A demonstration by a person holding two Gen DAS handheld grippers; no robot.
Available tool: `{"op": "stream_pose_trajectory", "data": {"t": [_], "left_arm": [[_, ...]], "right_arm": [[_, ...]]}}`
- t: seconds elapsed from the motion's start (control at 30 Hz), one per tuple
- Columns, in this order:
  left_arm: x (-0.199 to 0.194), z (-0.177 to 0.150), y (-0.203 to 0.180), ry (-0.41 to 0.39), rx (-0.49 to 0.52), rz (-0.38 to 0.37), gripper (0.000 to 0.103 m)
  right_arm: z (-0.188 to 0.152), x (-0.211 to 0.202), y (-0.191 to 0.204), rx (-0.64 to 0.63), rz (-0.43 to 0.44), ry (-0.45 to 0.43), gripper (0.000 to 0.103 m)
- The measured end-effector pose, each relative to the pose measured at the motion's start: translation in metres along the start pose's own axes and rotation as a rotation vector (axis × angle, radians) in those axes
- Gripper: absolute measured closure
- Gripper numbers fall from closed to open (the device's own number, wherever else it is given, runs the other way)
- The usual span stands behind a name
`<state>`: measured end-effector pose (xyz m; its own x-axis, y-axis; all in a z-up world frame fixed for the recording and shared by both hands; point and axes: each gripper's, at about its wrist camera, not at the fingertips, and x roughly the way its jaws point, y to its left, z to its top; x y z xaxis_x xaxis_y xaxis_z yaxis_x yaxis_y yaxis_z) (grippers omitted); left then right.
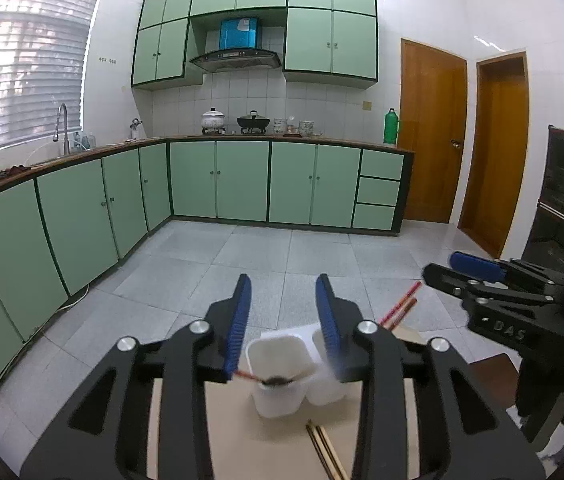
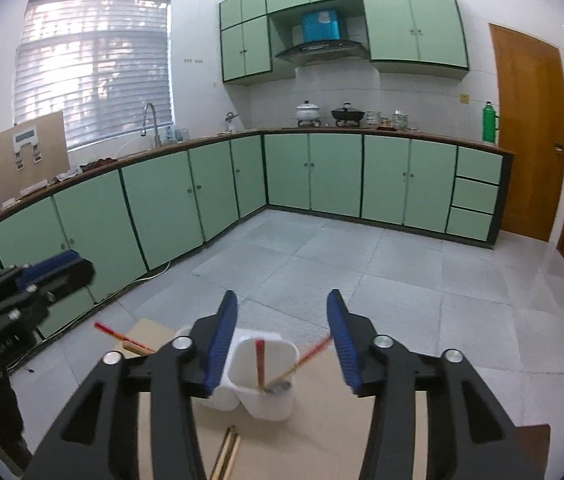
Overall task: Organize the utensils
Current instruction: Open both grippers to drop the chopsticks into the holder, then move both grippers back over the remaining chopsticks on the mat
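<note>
My left gripper (image 1: pixel 284 280) hangs above the white holder (image 1: pixel 277 364), jaws spread, nothing between them. My right gripper (image 2: pixel 282 298) sits to its right over the same holder (image 2: pixel 261 376), jaws likewise spread and empty. Two red chopsticks (image 2: pixel 259 364) lean in the right-hand cup, tips crossing at the bottom. Another pair of chopsticks (image 1: pixel 328 452) lies flat on the pale board (image 1: pixel 233 432), near me, just in front of the holder.
</note>
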<state>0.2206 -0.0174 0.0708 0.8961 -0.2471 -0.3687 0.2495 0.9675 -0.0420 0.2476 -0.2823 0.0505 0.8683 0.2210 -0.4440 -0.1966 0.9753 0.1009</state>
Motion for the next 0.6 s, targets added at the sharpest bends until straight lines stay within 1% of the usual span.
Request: {"op": "stream_pose_trajectory", "data": {"t": [0.07,0.1,0.17,0.27,0.37,0.43,0.53,0.6], "left_arm": [[-0.013,-0.008,0.001,-0.006,-0.004,-0.002,0.06],[-0.021,-0.014,0.002,-0.01,-0.006,-0.002,0.056],[-0.034,-0.028,0.001,-0.008,-0.009,-0.002,0.048],[-0.049,-0.058,-0.003,0.018,-0.001,-0.001,0.044],[-0.057,-0.094,-0.007,0.082,-0.011,-0.003,0.043],[-0.061,-0.12,-0.009,0.132,-0.02,-0.004,0.043],[-0.063,-0.155,-0.01,0.204,-0.029,-0.003,0.043],[-0.063,-0.173,-0.01,0.24,-0.027,0.006,0.043]], "right_arm": [[-0.012,-0.013,-0.004,0.011,-0.007,-0.001,0.042],[-0.02,-0.02,-0.005,0.016,-0.011,0.0,0.04],[-0.041,-0.035,-0.008,0.027,-0.026,0.002,0.031],[-0.075,-0.052,-0.007,0.035,-0.037,0.027,0.024],[-0.106,-0.061,-0.005,0.046,-0.046,0.065,0.021],[-0.13,-0.066,0.0,0.042,-0.053,0.098,0.021],[-0.156,-0.07,0.004,0.05,-0.054,0.138,0.02],[-0.176,-0.069,0.01,0.064,-0.04,0.18,0.02]]}}
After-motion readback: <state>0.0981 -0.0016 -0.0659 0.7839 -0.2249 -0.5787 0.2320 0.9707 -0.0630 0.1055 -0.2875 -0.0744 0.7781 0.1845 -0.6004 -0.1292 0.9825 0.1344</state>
